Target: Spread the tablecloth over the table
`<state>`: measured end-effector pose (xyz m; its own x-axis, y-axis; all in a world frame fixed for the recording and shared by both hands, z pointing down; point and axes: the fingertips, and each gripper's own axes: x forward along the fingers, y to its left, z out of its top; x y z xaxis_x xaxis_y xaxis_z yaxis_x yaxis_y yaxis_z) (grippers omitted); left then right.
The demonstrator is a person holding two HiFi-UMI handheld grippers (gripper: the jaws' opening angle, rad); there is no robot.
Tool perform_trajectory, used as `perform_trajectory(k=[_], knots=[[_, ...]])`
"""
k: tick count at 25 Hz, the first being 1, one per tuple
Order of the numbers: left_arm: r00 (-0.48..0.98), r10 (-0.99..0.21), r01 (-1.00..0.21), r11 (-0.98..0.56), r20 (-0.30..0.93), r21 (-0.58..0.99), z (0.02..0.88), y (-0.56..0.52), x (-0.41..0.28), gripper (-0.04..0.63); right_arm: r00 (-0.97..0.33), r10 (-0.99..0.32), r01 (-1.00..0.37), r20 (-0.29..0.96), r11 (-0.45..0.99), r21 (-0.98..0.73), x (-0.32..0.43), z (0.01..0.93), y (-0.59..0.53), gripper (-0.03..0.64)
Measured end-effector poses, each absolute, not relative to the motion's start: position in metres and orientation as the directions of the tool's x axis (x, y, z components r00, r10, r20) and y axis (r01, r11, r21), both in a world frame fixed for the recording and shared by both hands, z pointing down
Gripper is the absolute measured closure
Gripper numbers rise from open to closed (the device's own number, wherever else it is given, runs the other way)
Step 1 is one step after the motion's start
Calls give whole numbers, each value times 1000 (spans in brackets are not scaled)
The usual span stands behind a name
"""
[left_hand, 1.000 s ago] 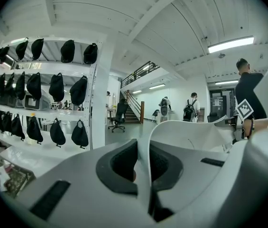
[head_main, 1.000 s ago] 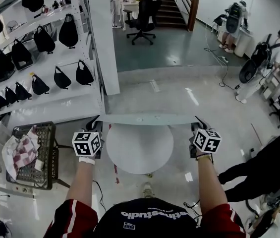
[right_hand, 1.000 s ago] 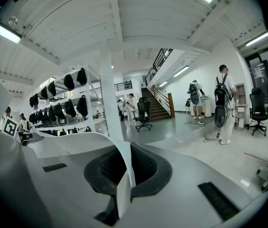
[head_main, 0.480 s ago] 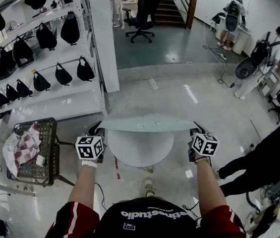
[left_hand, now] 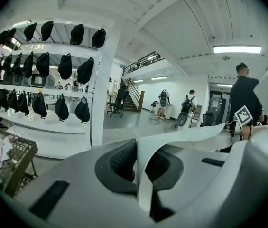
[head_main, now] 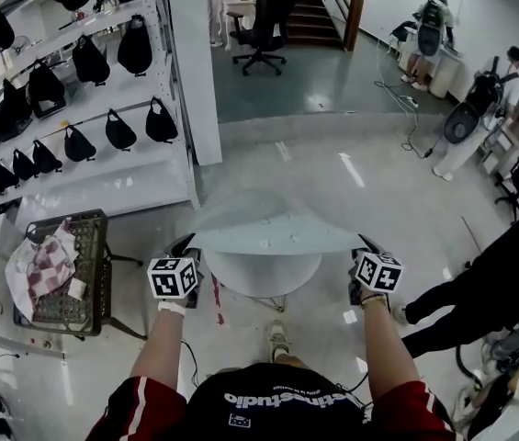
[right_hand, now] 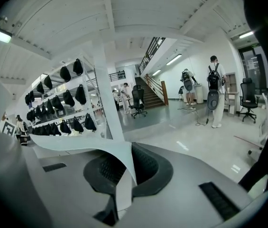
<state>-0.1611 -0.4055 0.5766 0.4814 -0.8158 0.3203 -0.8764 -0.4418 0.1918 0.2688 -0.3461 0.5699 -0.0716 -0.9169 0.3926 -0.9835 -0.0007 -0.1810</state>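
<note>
L gripper (head_main: 186, 244), R gripper (head_main: 361, 243): fingers tight on tablecloth (head_main: 268, 229), above round table (head_main: 259, 276).

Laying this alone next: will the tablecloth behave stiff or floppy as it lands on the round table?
Probably floppy and light: the tablecloth billows between the left hand-held gripper and right hand-held gripper. It curls thinly at each pinch, so it likely drapes over the table.

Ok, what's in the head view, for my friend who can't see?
The left gripper and right gripper hold a pale tablecloth stretched between them above a round white table. A basket stands at left, by shelves of black bags.
</note>
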Motion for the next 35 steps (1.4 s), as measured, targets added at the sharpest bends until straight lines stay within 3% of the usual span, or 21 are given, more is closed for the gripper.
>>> perform_trajectory(k=[6, 12, 17, 24, 30, 35], knots=[[472, -818, -876, -392, 329, 280, 592, -397, -165, 575, -39, -882, -989, 469, -33, -145, 270, 594, -321, 501], [451, -821, -885, -360, 351, 294, 597, -397, -167, 575, -71, -797, -990, 599, -15, -138, 270, 626, -290, 460], [447, -819, -886, -352, 359, 300, 593, -400, -166, 575, -103, -769, -992, 631, 35, -118, 273, 626, -273, 457], [469, -795, -880, -385, 385, 278, 602, -390, -167, 575, -142, -747, -989, 649, 81, -122, 274, 630, -246, 488], [498, -765, -867, -424, 408, 262, 614, -377, -166, 567, -137, -757, -990, 639, 82, -115, 269, 631, -245, 580], [498, -742, -865, -461, 449, 198, 624, -368, -166, 550, -150, -766, -981, 625, 34, -193, 272, 633, -244, 586]])
